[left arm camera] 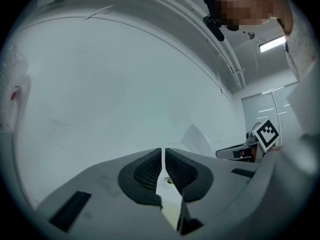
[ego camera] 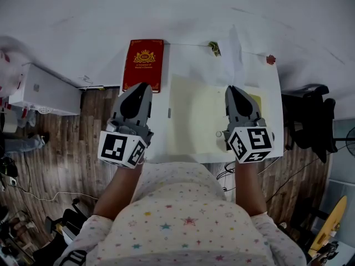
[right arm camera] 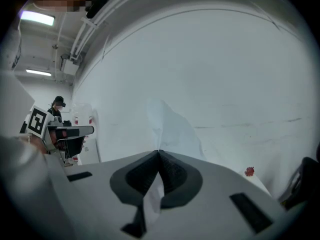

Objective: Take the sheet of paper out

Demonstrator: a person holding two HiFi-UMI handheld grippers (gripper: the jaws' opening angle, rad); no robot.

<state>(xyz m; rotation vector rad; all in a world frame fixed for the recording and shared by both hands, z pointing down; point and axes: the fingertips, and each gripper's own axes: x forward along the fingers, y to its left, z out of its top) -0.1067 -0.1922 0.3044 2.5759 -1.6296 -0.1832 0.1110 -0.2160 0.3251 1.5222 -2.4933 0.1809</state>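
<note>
A white sheet of paper (ego camera: 224, 60) stands lifted over the far side of the white table (ego camera: 158, 127). A pale yellow folder (ego camera: 194, 118) lies flat below it. My right gripper (ego camera: 233, 89) is shut on the sheet's lower edge. In the right gripper view the sheet (right arm camera: 172, 126) rises just beyond the closed right gripper (right arm camera: 159, 152). My left gripper (ego camera: 143, 86) hovers at the table's left edge near a red book (ego camera: 143, 64). In its own view the left gripper (left arm camera: 163, 150) is shut with nothing in it, and the sheet (left arm camera: 197, 138) shows off to the right.
A small red object (ego camera: 270, 59) and a greenish item (ego camera: 214, 49) lie at the table's far edge by the white wall. A white box (ego camera: 44, 90) stands on the floor at the left. A black chair (ego camera: 308, 115) stands to the right.
</note>
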